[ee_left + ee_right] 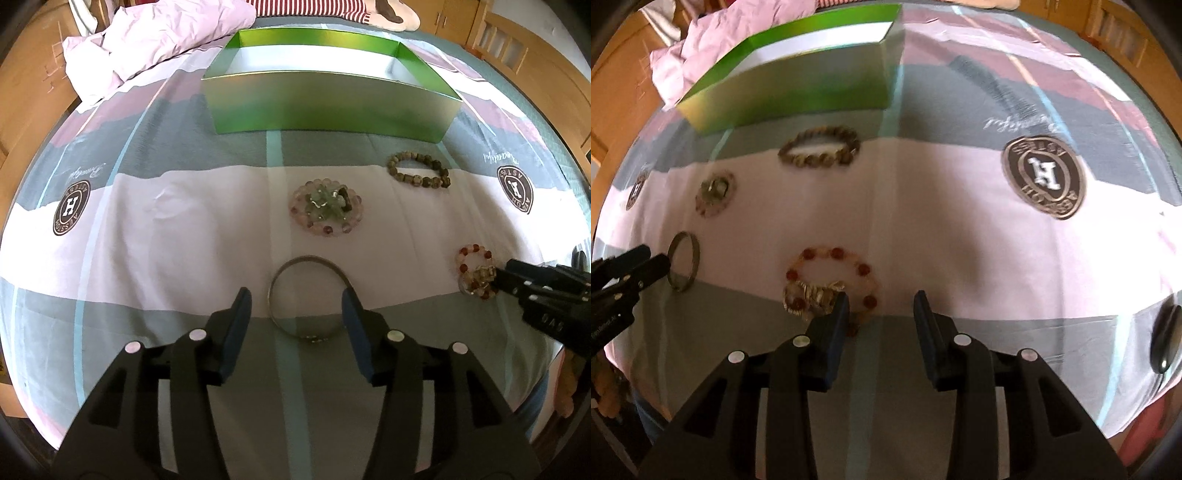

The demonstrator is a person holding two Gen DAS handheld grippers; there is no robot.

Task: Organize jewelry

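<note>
Several bracelets lie on a bed sheet before an open green box (325, 107). My left gripper (297, 299) is open, its fingers either side of a metal bangle (308, 295). Beyond lie a pale pink-and-green bead bracelet (325, 210) and a brown bead bracelet (417, 170). My right gripper (881, 301) is open; its left finger (836, 314) touches the near edge of a red-and-pale bead bracelet with a gold charm (831, 284). That bracelet (474, 271) and the right gripper's tips show at the right of the left wrist view. The box (798, 92), bangle (683, 262) and brown bracelet (820, 147) show in the right wrist view.
A crumpled pink quilt (147, 40) lies at the back left beside the box. Wooden bed frame and furniture (546, 74) surround the bed. A dark oval object (1165, 339) sits at the right edge of the sheet.
</note>
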